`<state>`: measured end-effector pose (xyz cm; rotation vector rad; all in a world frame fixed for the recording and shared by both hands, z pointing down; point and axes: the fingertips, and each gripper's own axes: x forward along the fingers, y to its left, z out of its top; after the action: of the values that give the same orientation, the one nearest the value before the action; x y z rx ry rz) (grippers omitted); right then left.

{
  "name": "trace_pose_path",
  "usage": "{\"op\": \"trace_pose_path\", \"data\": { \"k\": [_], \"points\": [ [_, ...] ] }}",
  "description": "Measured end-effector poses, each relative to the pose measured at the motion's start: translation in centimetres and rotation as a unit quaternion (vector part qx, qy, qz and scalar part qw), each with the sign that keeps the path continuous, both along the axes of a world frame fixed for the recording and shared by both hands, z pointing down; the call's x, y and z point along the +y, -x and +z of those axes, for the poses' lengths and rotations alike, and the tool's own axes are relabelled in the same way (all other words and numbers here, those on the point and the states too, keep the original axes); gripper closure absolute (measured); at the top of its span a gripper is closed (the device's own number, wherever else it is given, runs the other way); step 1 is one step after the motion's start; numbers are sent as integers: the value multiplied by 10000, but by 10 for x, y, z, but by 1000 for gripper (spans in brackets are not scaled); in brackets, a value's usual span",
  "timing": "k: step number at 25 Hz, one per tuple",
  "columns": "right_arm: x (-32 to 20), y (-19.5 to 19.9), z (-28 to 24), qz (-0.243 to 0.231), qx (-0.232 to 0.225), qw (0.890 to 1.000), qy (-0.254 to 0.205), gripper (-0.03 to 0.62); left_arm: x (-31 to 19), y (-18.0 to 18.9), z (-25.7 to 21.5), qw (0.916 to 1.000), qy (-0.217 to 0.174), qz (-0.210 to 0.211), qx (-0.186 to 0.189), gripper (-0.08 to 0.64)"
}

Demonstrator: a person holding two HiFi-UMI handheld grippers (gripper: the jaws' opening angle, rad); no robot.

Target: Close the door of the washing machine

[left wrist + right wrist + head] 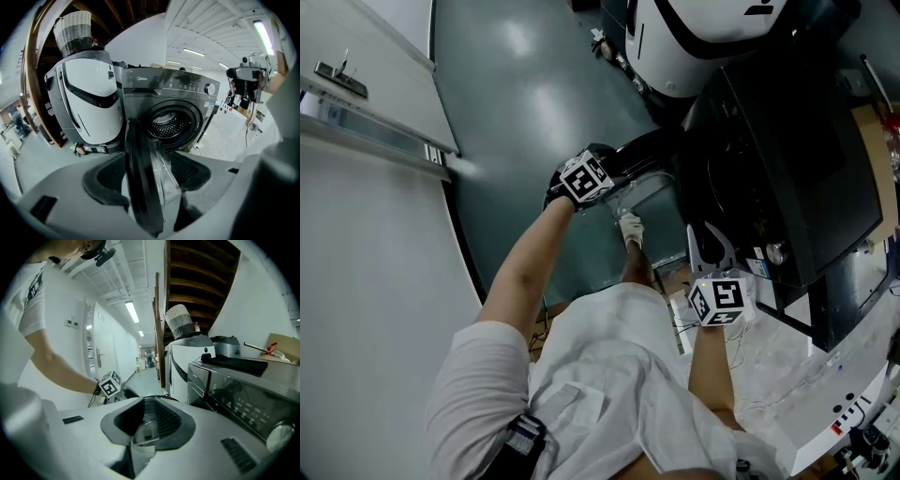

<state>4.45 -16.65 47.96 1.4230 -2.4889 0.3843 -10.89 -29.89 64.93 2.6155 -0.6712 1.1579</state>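
Observation:
The dark washing machine (787, 169) stands at the right, its drum (166, 124) showing in the left gripper view. Its round door (642, 183) hangs open toward the person. My left gripper (617, 184) is at the door's free edge. The black rim and glass bowl of the door (140, 187) stand edge-on between the left gripper's (154, 187) jaws, which close on it from both sides. My right gripper (710, 247) hovers apart from the door, beside the machine's front, jaws open and holding nothing. In the right gripper view, the machine's control panel (239, 394) passes to the right of the right gripper (149, 423).
A white and black appliance (89, 103) with a woven basket (74, 30) on top stands left of the machine. A white wall (366, 281) bounds the floor's left side. Cables (769, 375) lie on the floor by the person's feet. A cardboard box (283, 345) sits on the machine.

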Motion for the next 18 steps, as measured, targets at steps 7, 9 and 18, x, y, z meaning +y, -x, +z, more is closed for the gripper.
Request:
{"op": "trace_pose_path", "data": {
  "k": [7, 9, 18],
  "points": [
    [57, -19, -5, 262, 34, 9996, -45, 511, 40, -32, -1, 9999, 33, 21, 131, 265],
    [72, -25, -4, 358, 63, 9993, -42, 511, 52, -43, -1, 9997, 54, 27, 246, 265],
    [114, -52, -11, 683, 221, 9974, -56, 511, 115, -88, 13, 9976, 356, 300, 517, 270]
  ]
}}
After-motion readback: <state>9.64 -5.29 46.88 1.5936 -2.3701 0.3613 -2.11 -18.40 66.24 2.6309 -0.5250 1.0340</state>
